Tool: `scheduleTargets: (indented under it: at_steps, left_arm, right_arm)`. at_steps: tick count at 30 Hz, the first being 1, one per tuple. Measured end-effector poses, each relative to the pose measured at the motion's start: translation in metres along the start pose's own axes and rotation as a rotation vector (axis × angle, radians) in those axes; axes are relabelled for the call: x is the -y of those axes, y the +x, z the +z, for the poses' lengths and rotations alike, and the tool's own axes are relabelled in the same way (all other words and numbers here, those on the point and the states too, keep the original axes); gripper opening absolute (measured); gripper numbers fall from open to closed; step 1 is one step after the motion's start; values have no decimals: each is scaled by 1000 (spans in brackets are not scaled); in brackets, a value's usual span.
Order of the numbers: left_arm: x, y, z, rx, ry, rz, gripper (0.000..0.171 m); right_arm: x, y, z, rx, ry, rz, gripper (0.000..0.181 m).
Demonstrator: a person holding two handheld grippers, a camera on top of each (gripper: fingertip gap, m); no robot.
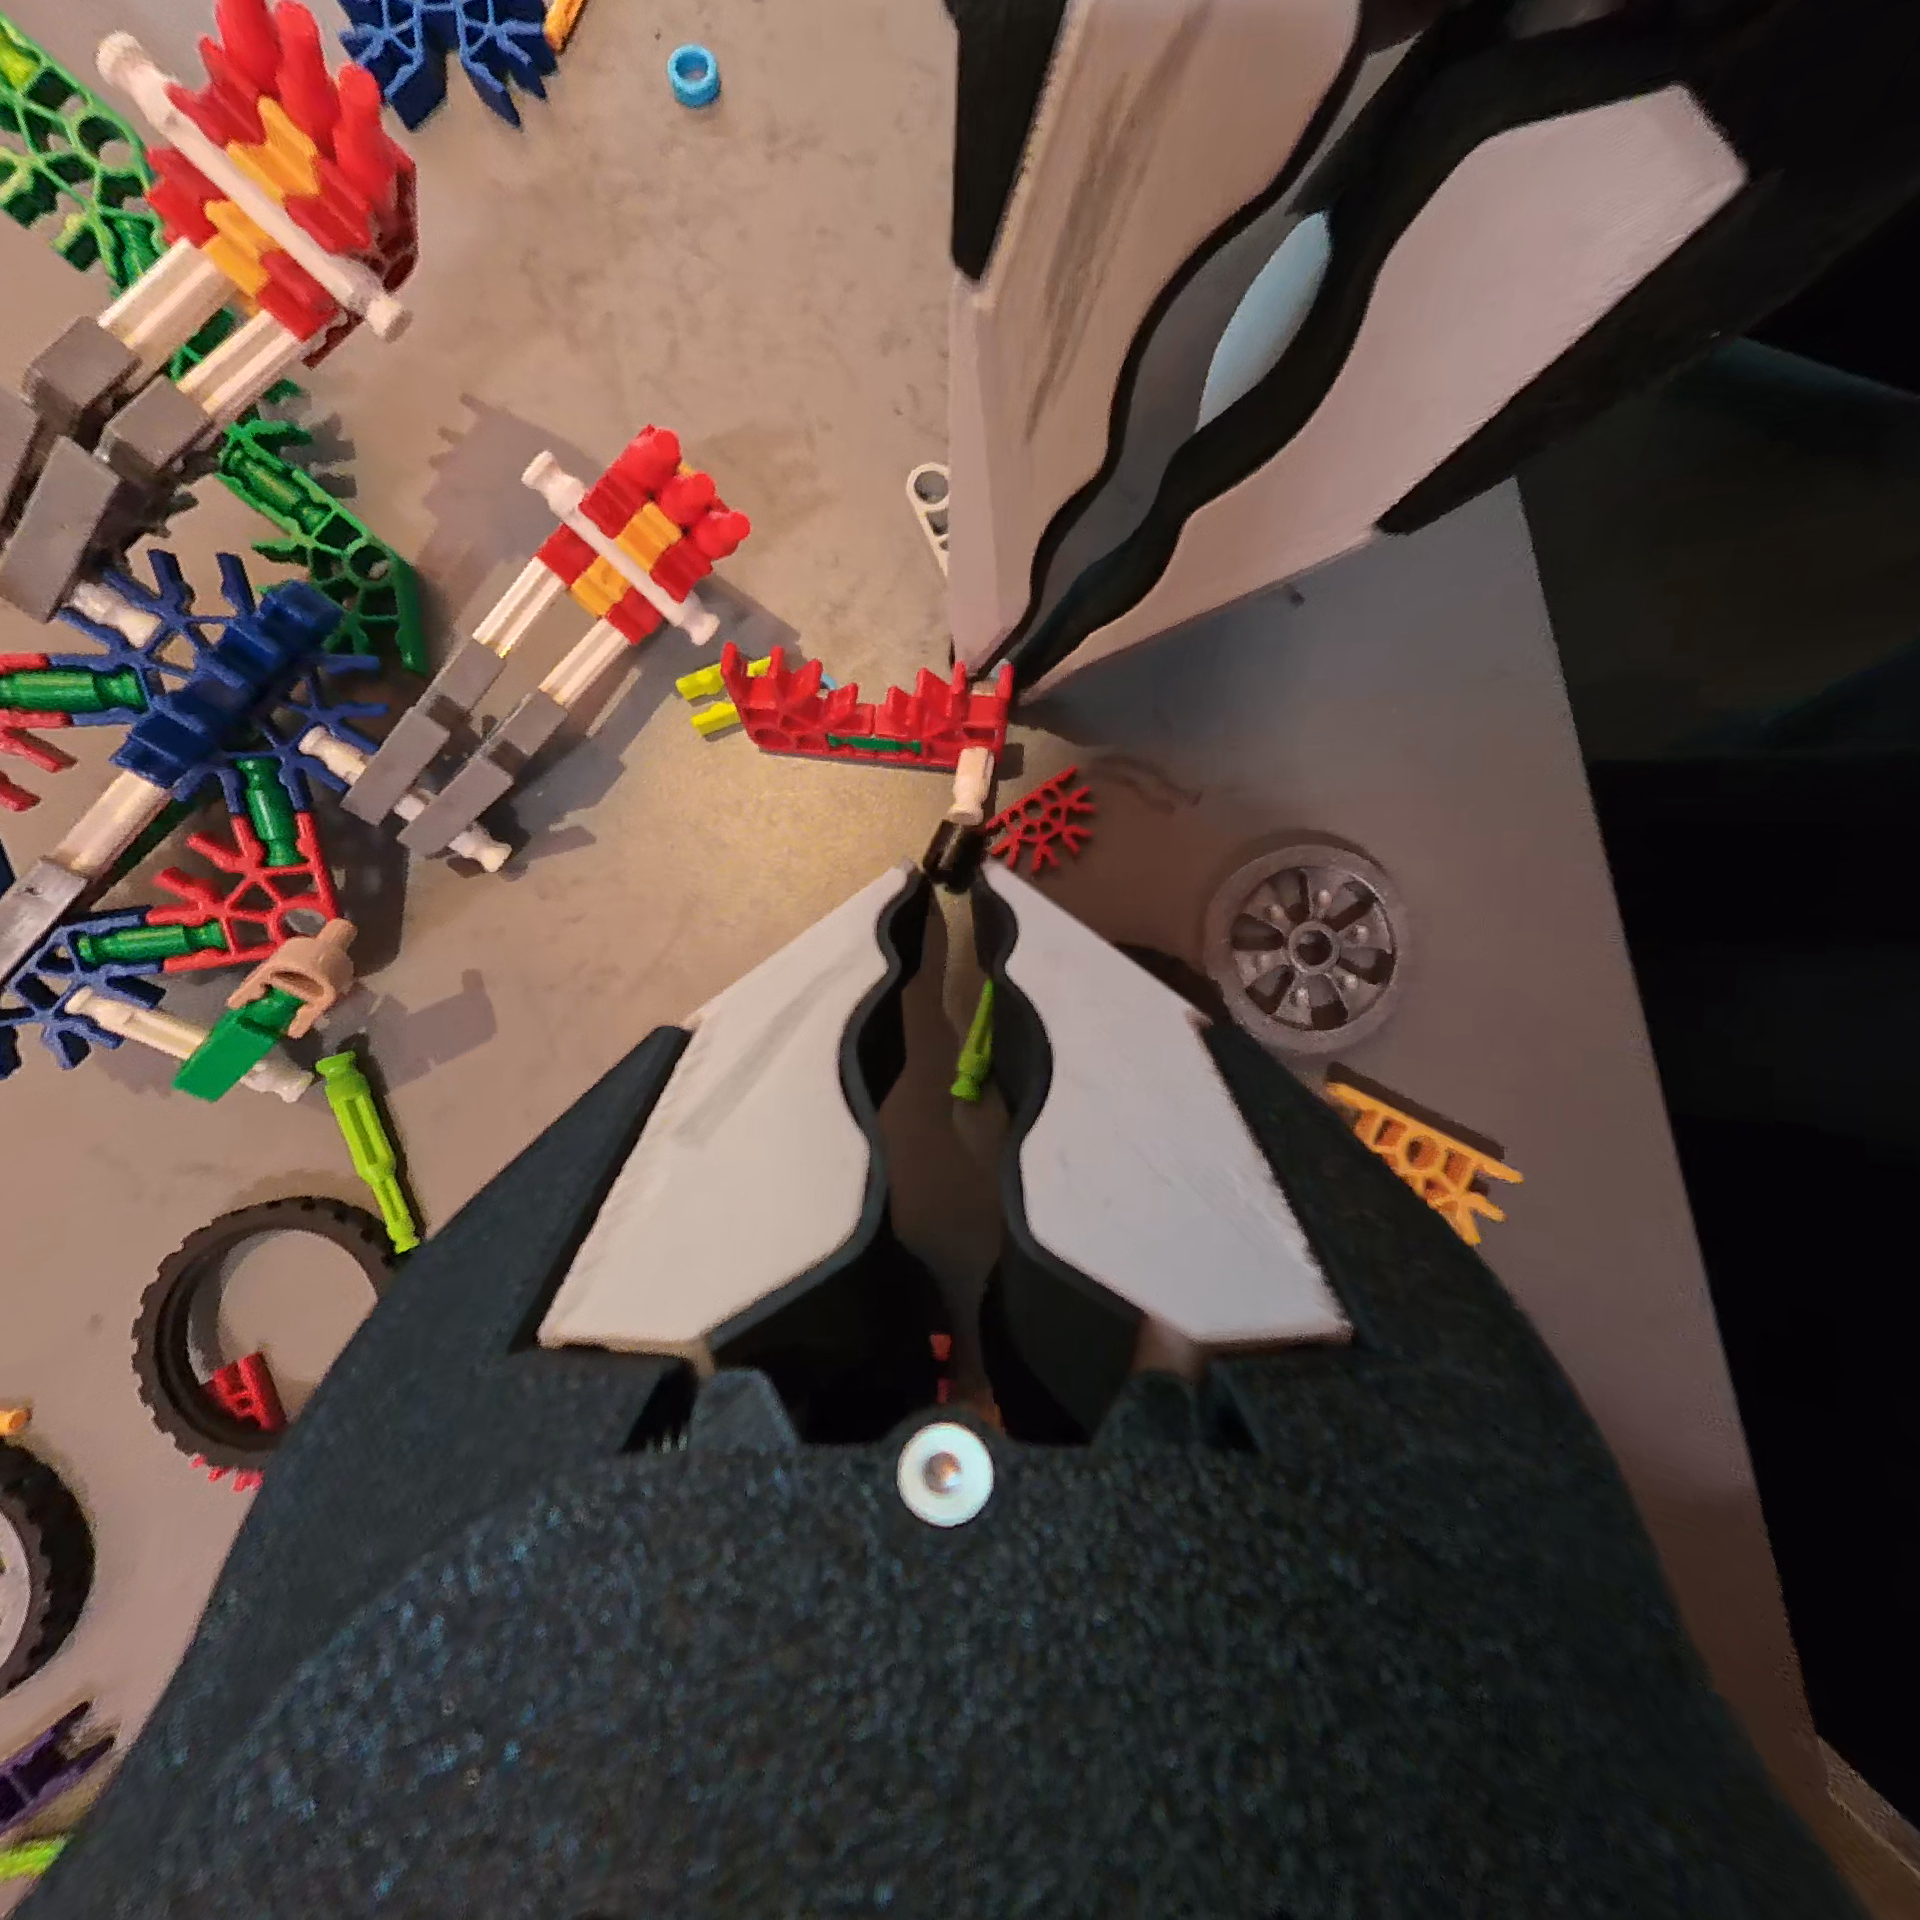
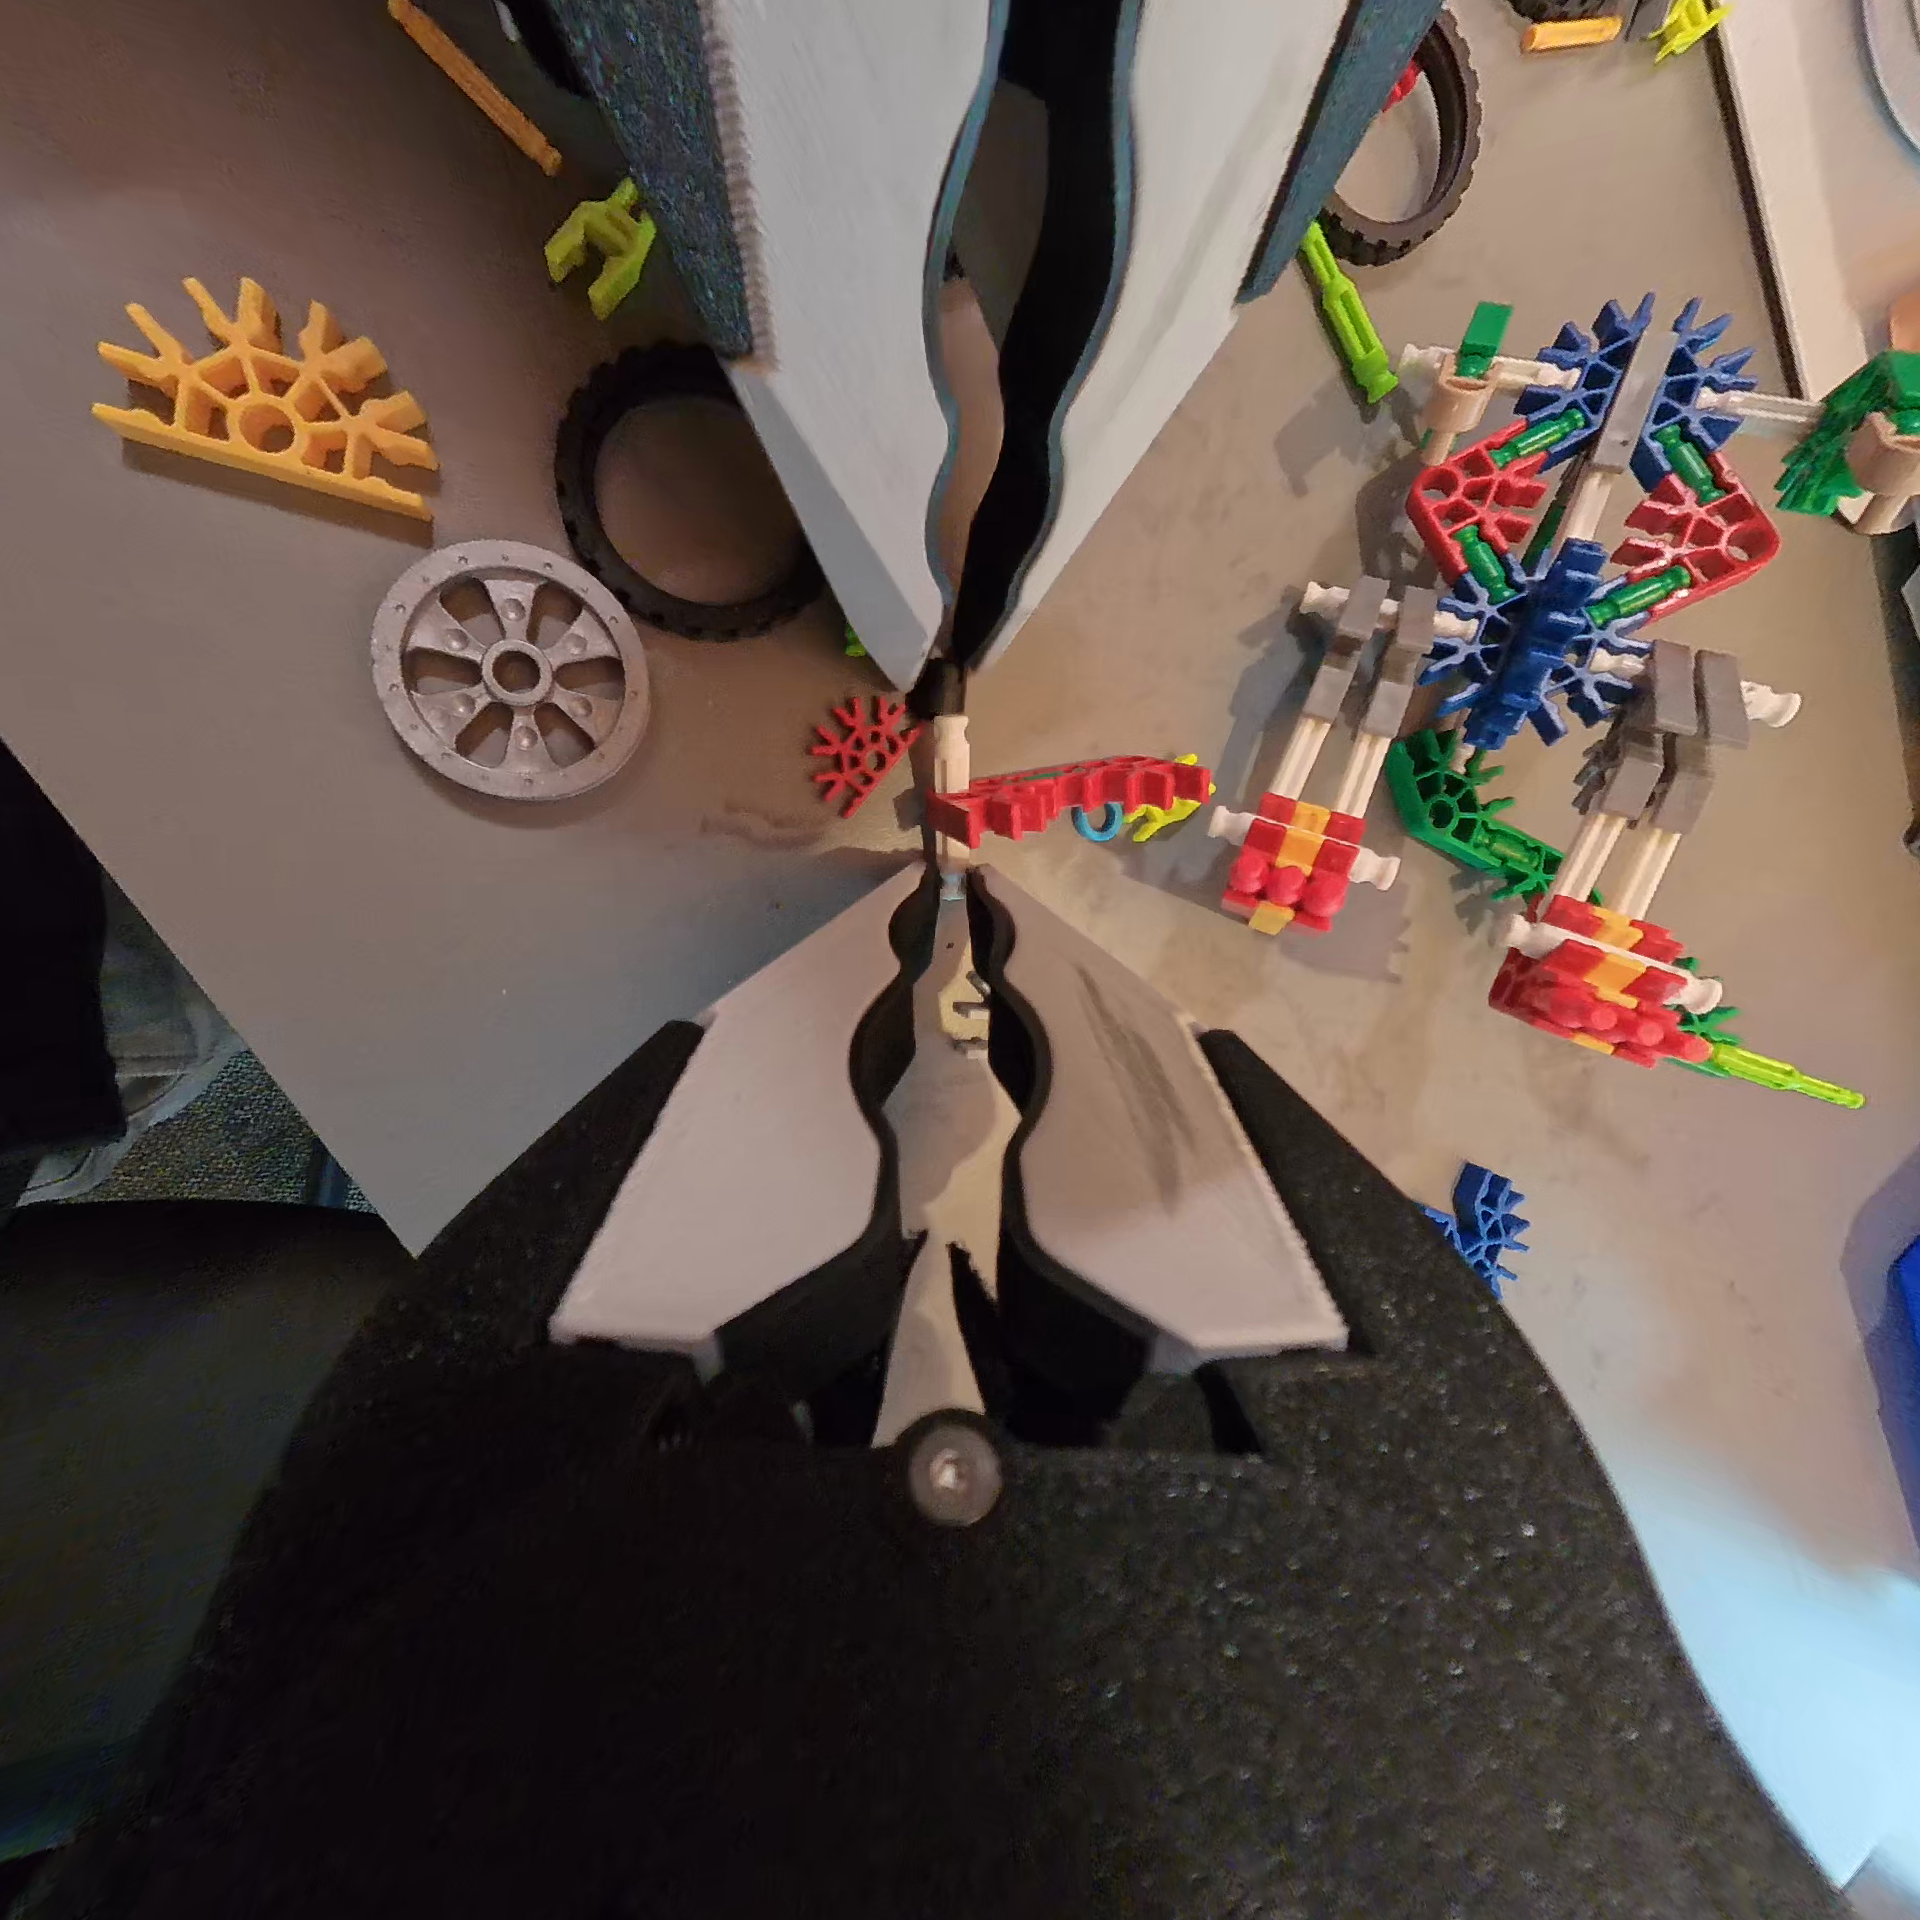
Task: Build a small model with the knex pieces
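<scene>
A short white rod [image 1: 970, 784] passes through the end of a red connector strip [image 1: 868, 715] that carries lime clips. My left gripper [image 1: 951, 875] is shut on a small black piece [image 1: 950, 847] at the rod's near end. The right gripper [image 1: 995, 677] comes in from the top, shut at the strip's far side. In the right wrist view my right gripper [image 2: 951, 875] is shut on the white rod's [image 2: 948, 743] near end, under the red strip [image 2: 1060, 795]. The left gripper [image 2: 943, 670] pinches the black piece [image 2: 940, 688] opposite. Both hold the assembly just above the grey table [image 2: 260, 831].
A silver wheel hub [image 2: 511, 673], a black tyre [image 2: 675, 520], an orange connector [image 2: 270, 405] and a small red snowflake connector [image 2: 862, 750] lie to one side. Red-and-white builds [image 2: 1299, 831] and a blue, red and green build [image 2: 1558, 623] lie on the other. The table edge [image 1: 1558, 727] is close. The silver wheel hub [image 2: 511, 673] lies around 6 cm away from my left fingertips. It is also in sight in the left wrist view [image 1: 1316, 947].
</scene>
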State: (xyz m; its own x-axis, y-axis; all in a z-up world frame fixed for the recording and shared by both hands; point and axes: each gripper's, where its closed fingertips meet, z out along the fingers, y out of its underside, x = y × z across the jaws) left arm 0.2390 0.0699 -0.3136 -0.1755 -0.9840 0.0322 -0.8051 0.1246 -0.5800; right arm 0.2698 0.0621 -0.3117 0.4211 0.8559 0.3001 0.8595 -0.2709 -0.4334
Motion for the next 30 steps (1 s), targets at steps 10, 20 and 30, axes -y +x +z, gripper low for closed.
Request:
scheduleTargets:
  at_steps: [10, 20, 30]
  left_arm:
    - [3, -2, -4, -5, 27, -16, 6]
    - [4, -2, 2, -25, 1, 31, 8]
    - [8, 0, -8, -40, 23, 12, 9]
  right_arm:
    - [0, 0, 0, 3, 3, 3, 5]
    - [0, 0, 0, 8, 3, 7, 6]
    - [-1, 0, 0, 8, -6, 6, 6]
